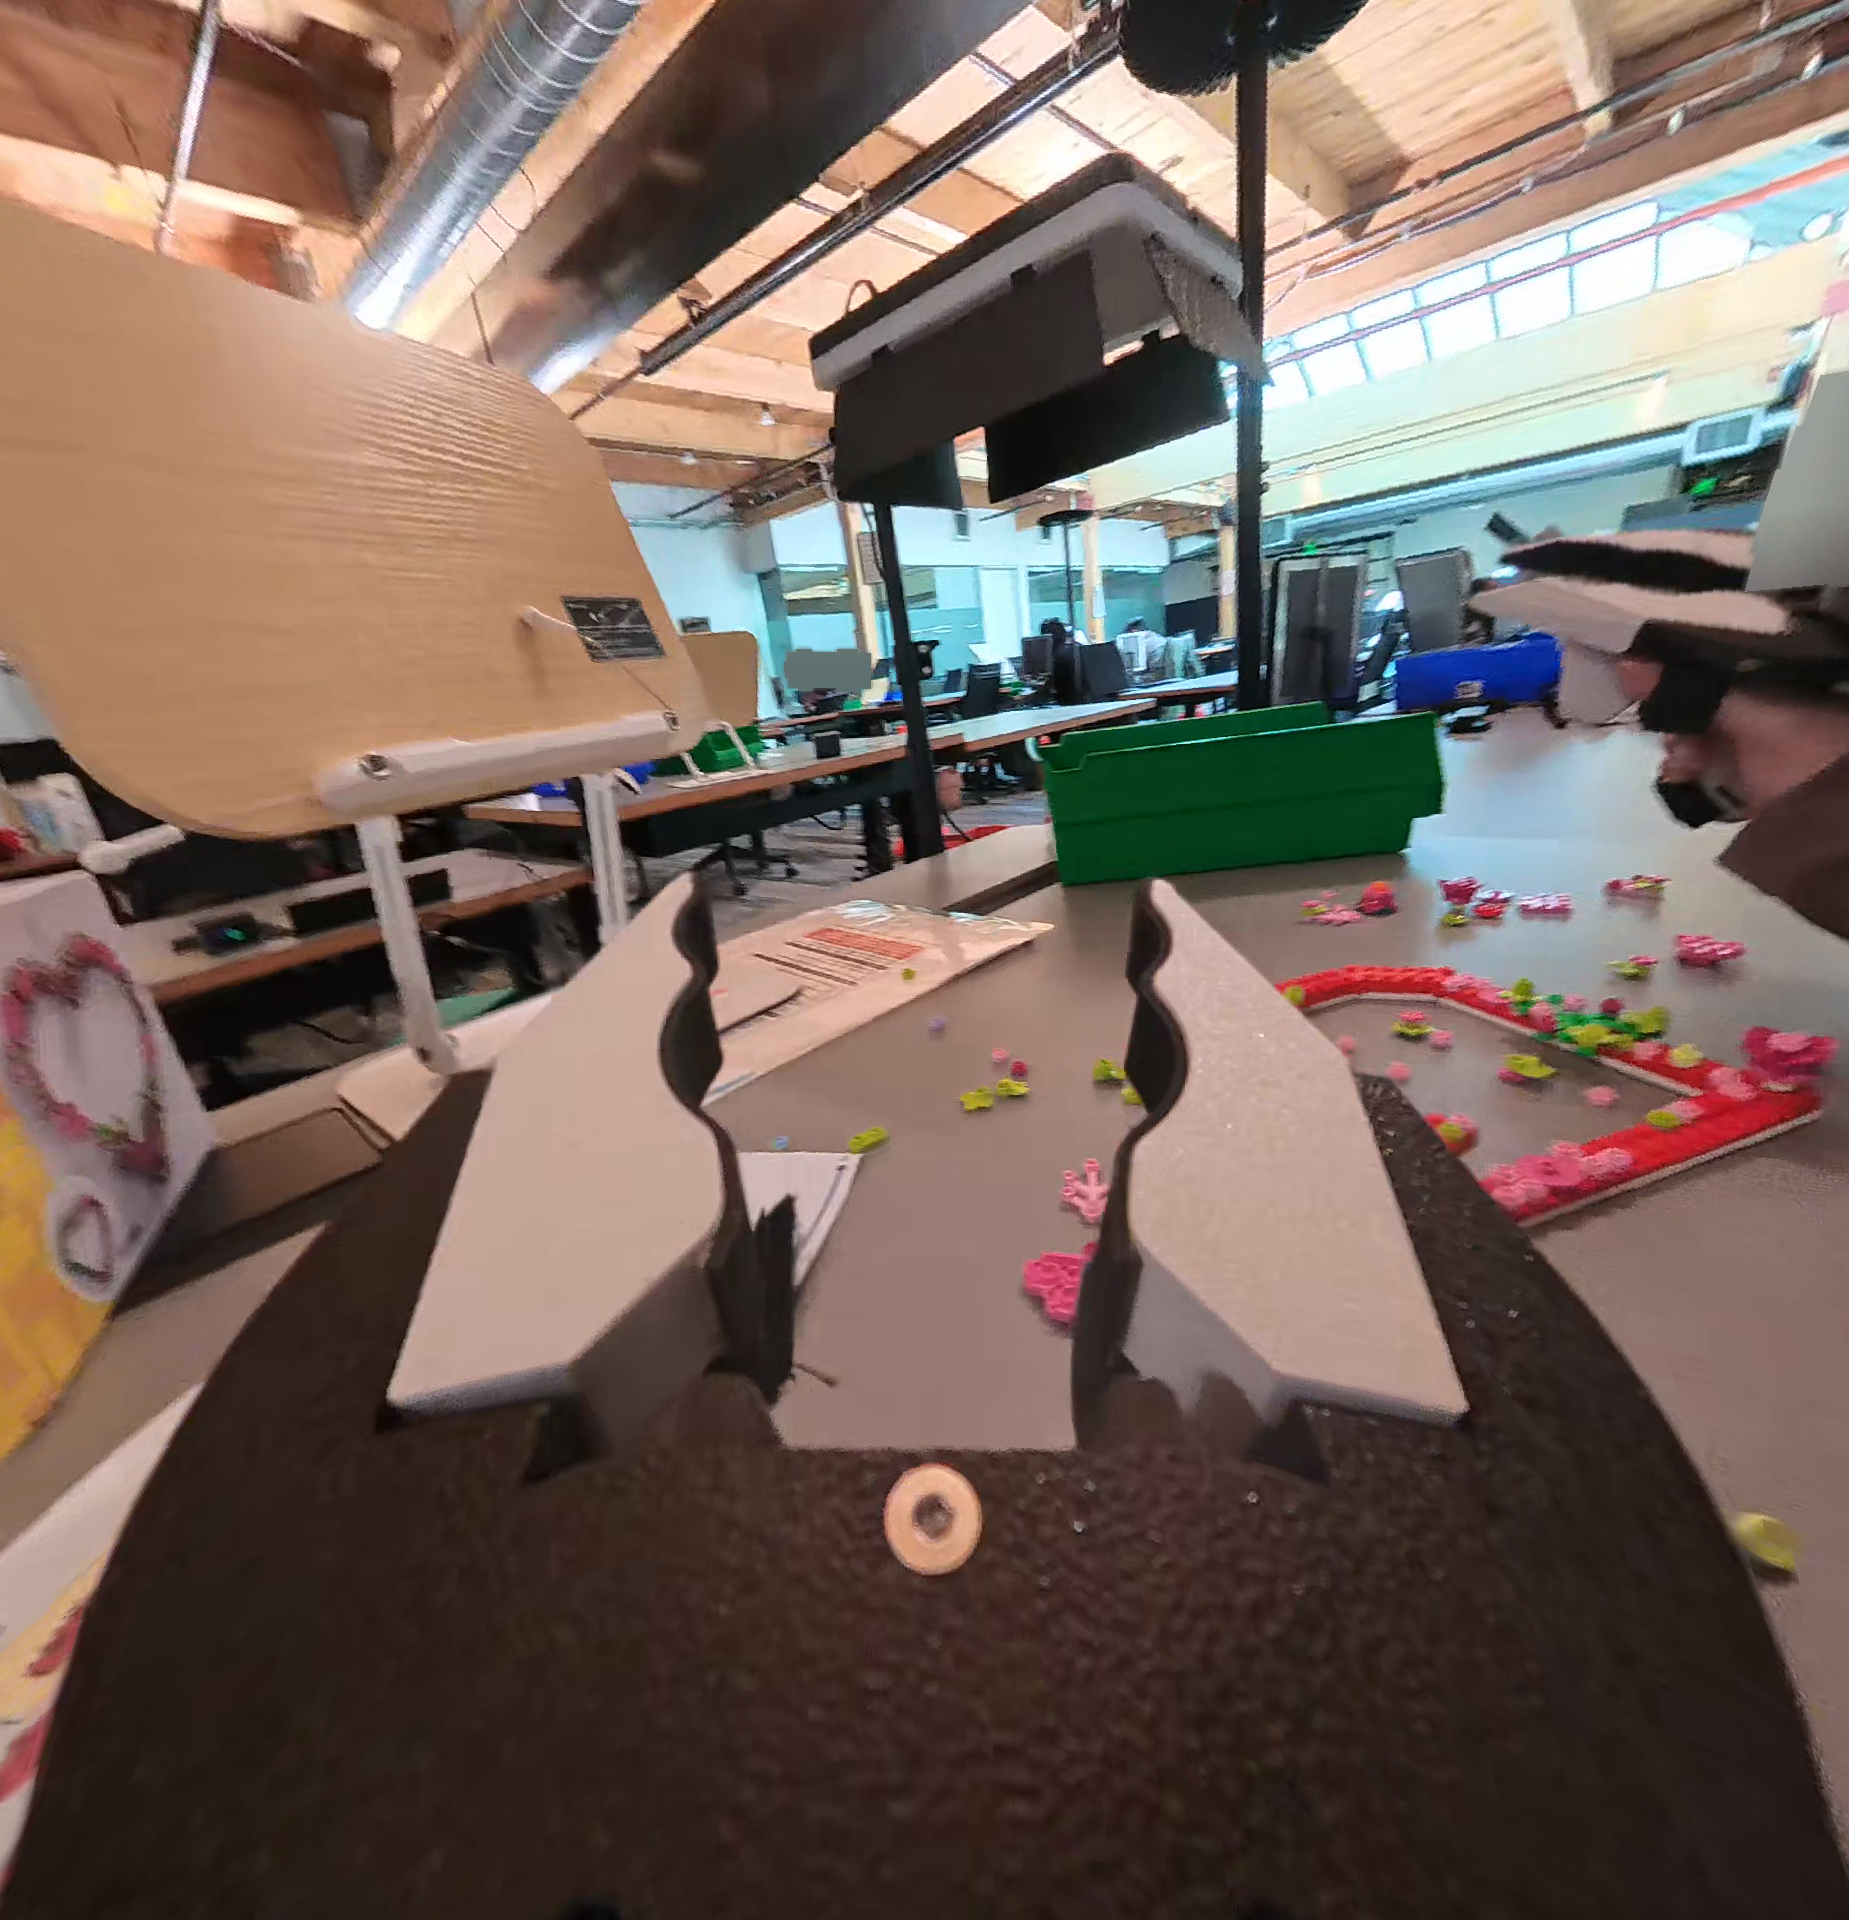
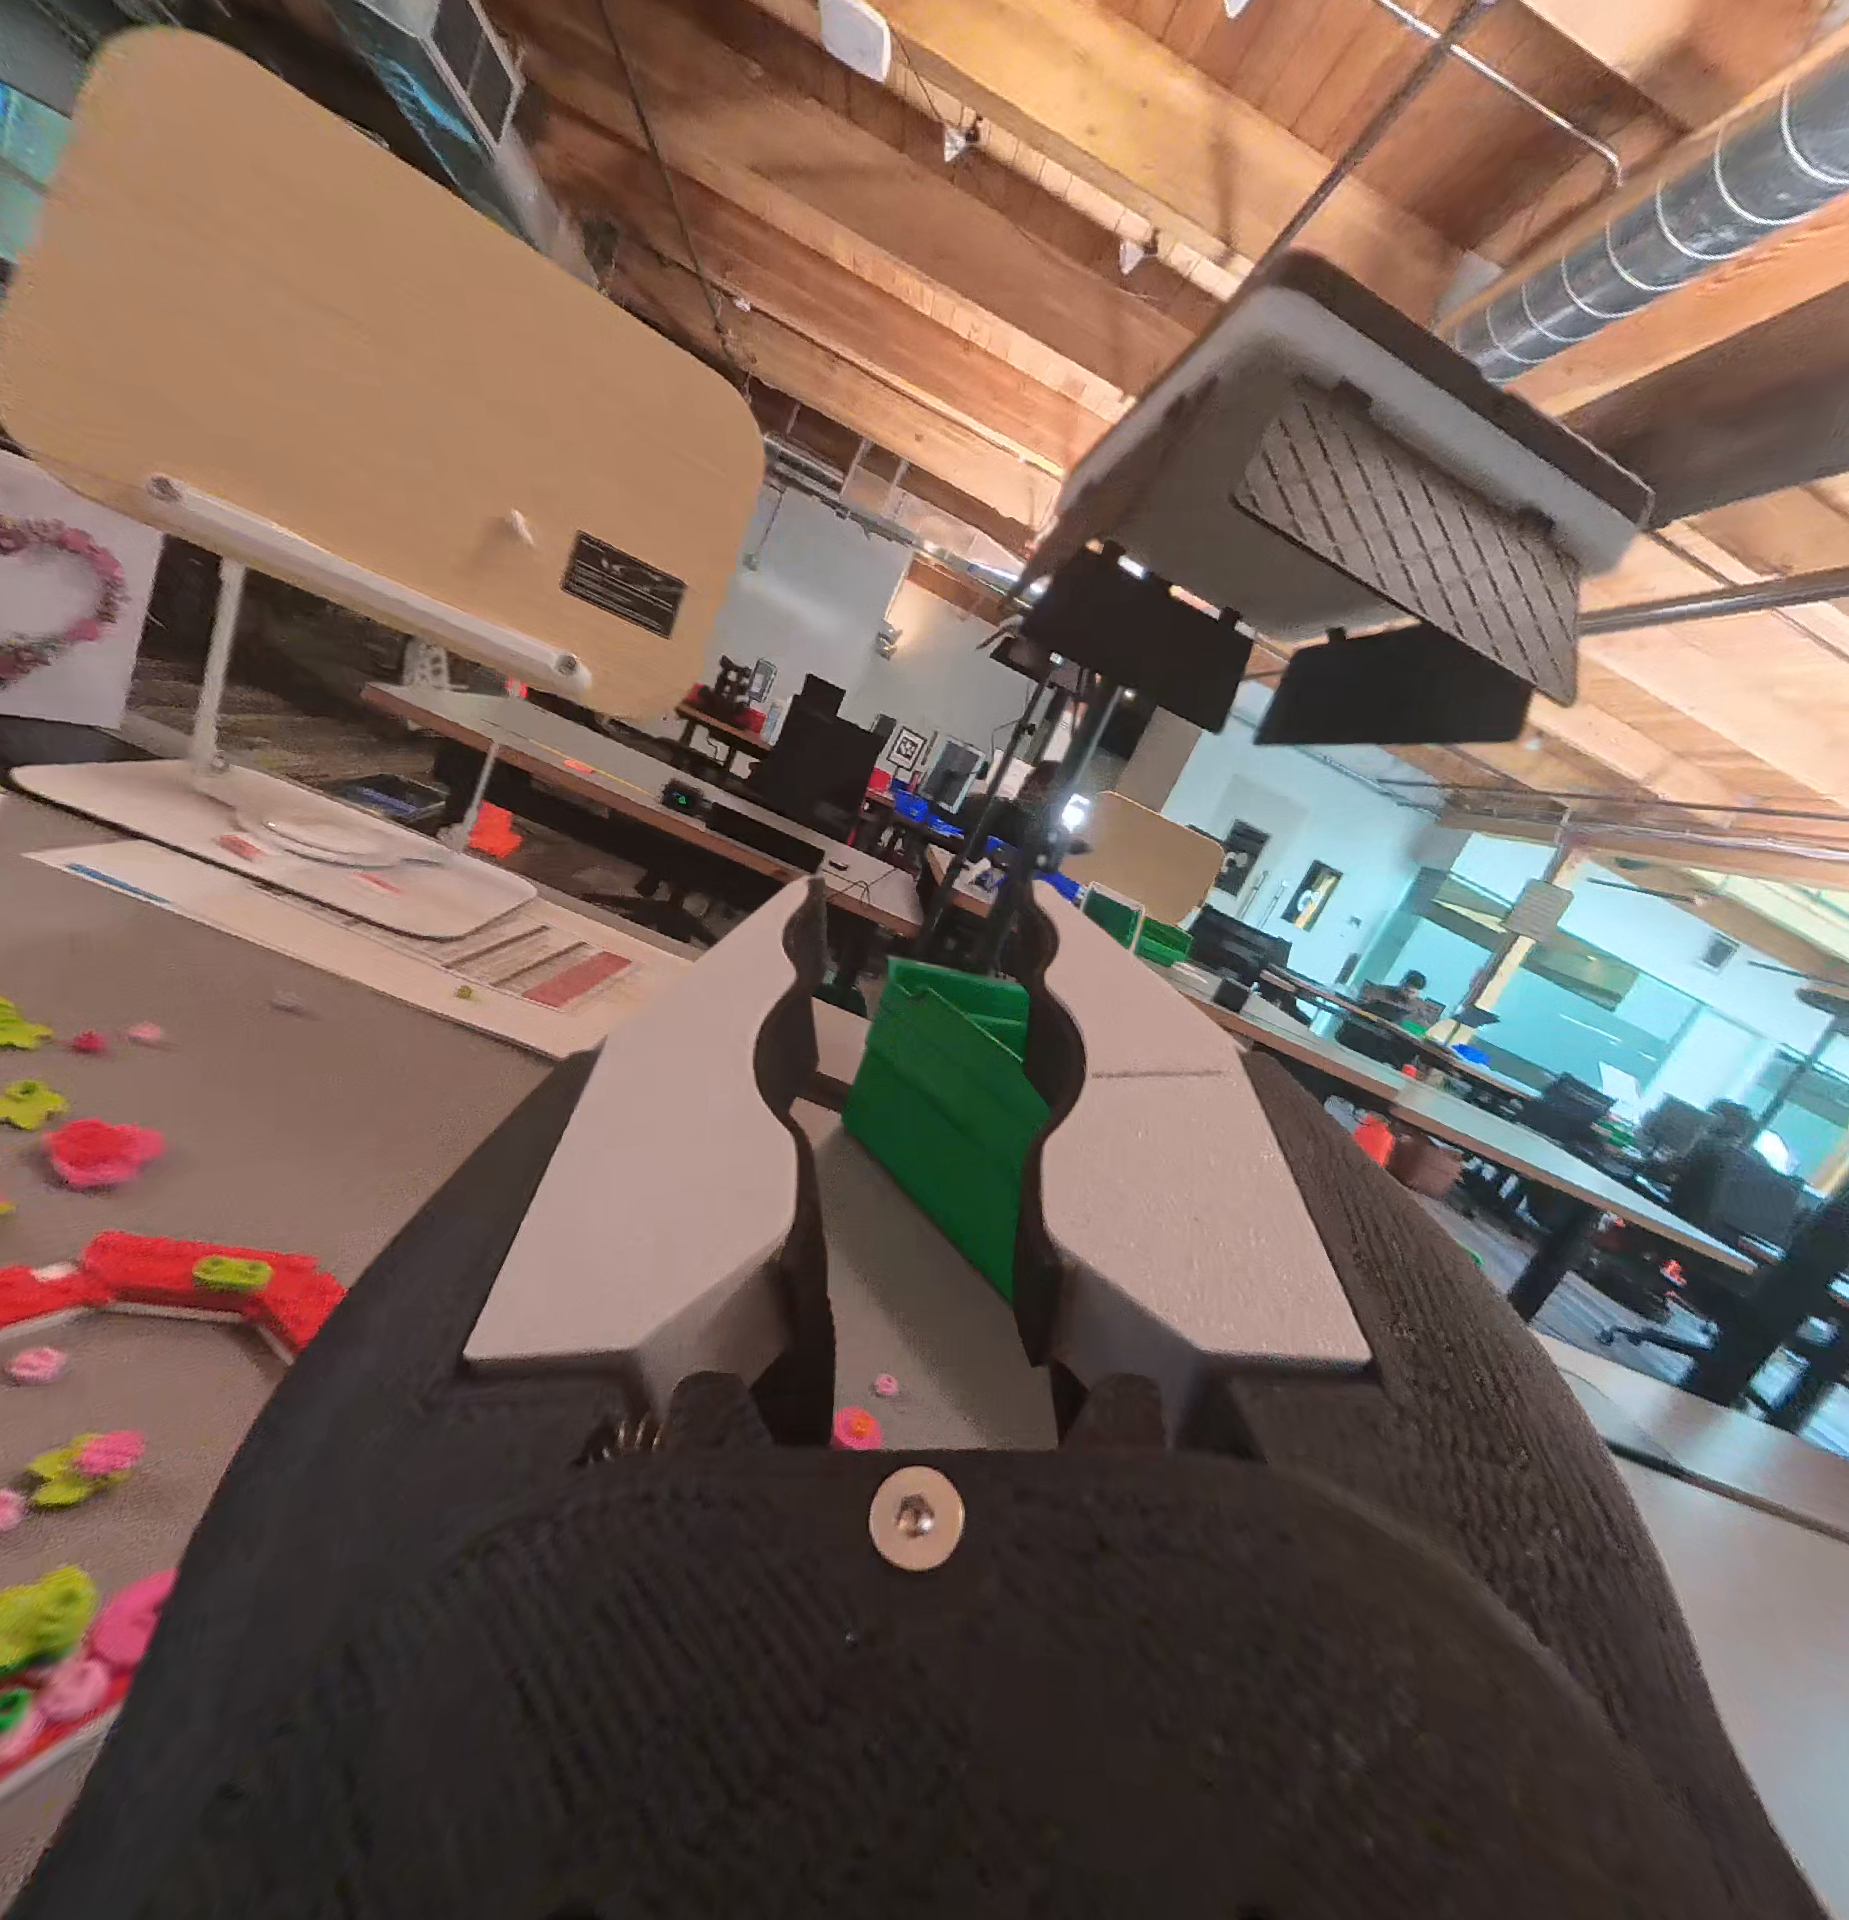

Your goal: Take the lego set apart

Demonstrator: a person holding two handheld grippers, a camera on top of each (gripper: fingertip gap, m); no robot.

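Lying flat on the grey desk (image 1: pixel 1678 1351), the lego set (image 1: pixel 1585 1091) is a red heart-shaped frame, partly cut off by the picture edges, with pink flowers and lime-green leaves still studded along its top face; its middle is bare. Loose pink and green pieces (image 1: pixel 1003 1091) are scattered over the desk around it, too many and too small to count surely. One green bin (image 1: pixel 1242 795) stands at the far edge of the desk, beyond the frame.

The left hand-held gripper (image 1: pixel 920 1039) hangs above the desk with its two grey fingers spread wide and nothing between them; a pink flower piece (image 1: pixel 1055 1283) lies on the desk below the gap. The right hand-held gripper (image 2: pixel 925 997) is also parted, less widely, and empty, tipped up so that the green bin (image 2: pixel 951 1101) shows through its gap.

Only the left wrist view shows the frame's far side, the other gripper (image 1: pixel 1647 623) held in a gloved hand at the right, well above the desk, and a picture box (image 1: pixel 78 1091) at the left. One wooden-backed stand (image 1: pixel 276 520) and one overhead lamp panel (image 1: pixel 1024 343) appear in both views. Only the right wrist view shows the near corner of the frame (image 2: pixel 172 1288) close by its left finger.
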